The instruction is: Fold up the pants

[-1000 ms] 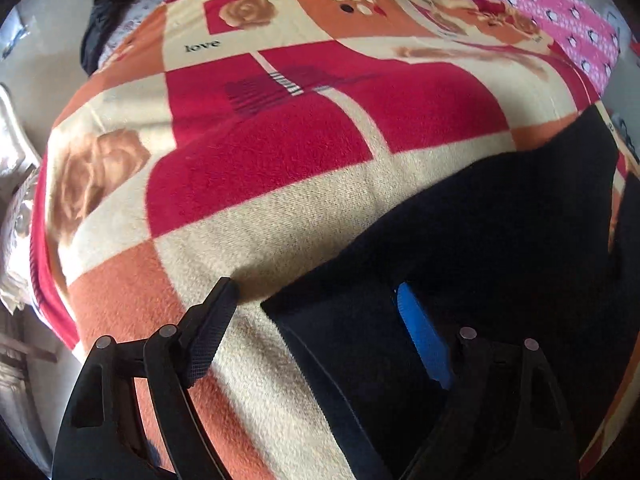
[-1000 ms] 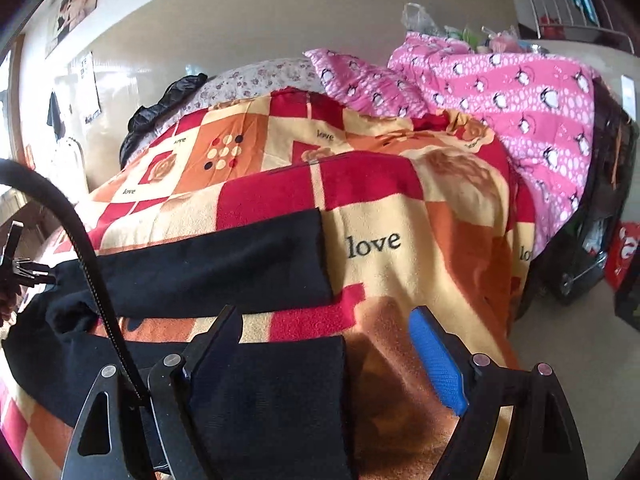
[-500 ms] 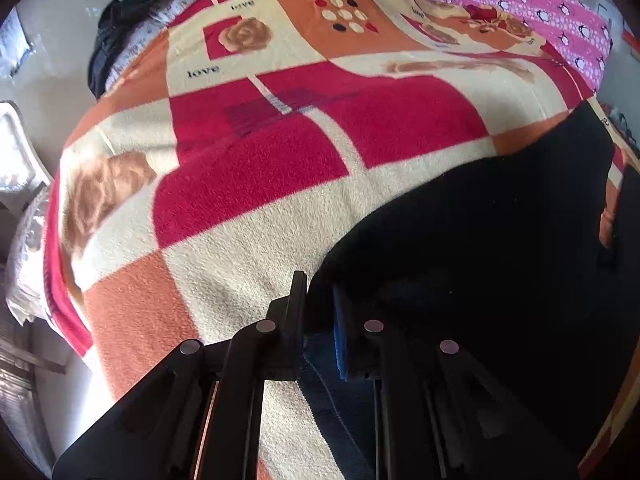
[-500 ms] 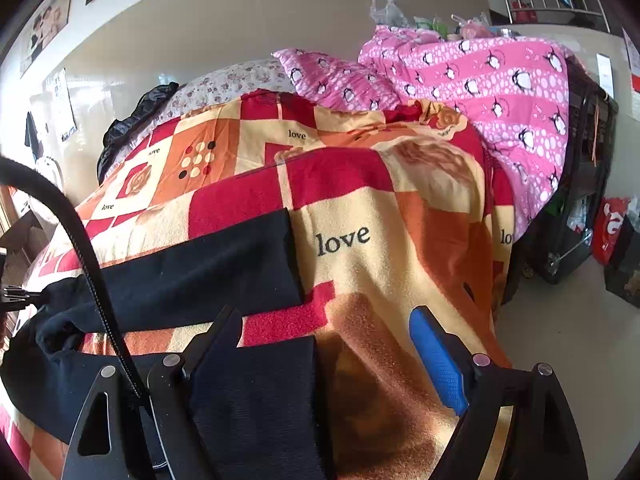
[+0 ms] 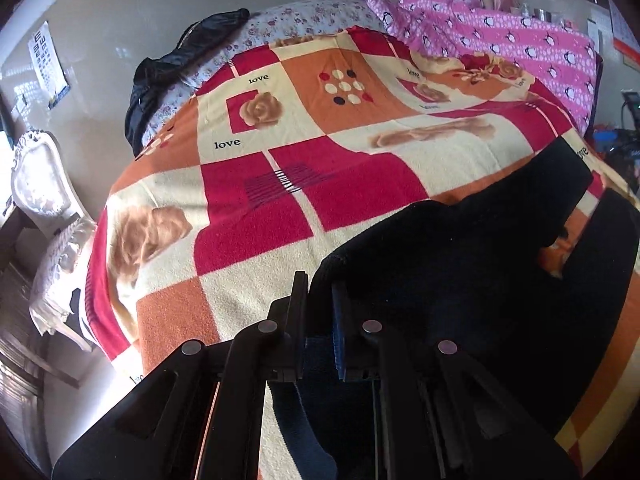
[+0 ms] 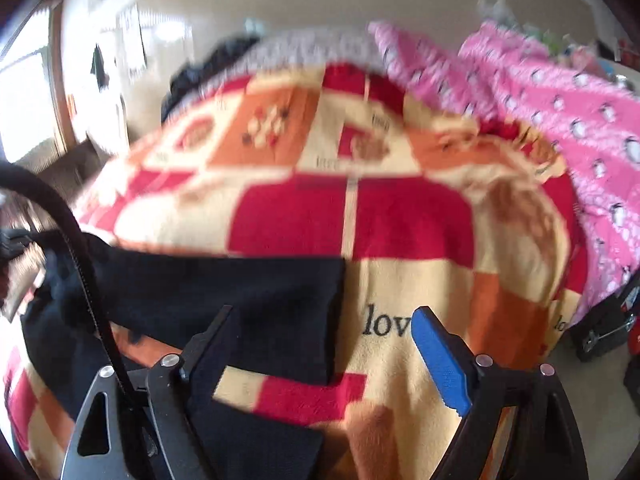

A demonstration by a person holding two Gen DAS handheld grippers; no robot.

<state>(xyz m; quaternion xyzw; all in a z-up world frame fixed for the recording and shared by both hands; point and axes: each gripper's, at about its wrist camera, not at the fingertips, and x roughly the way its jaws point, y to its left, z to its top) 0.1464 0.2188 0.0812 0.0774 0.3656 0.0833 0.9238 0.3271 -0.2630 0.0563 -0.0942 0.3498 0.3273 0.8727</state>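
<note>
Patchwork blanket (image 5: pixel 248 216) covers the bed; pink quilt (image 5: pixel 520 40) apparently behind.

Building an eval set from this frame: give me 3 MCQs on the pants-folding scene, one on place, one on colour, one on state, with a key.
1. What do the pants lie on?
A. a bare floor
B. a checked blanket on a bed
C. a wooden desk

2. What colour are the pants?
A. black
B. white
C. green

3. How does the left gripper stand?
A. wide open above the blanket
B. shut on the pants
C. shut on a pillow

Key:
1 B, the dark cloth is spread over the red, orange and cream checked blanket.
2 A, the fabric is black in both wrist views.
3 B, its fingers are pinched together with a pants edge between them, while the right gripper is open over a pant leg.
</note>
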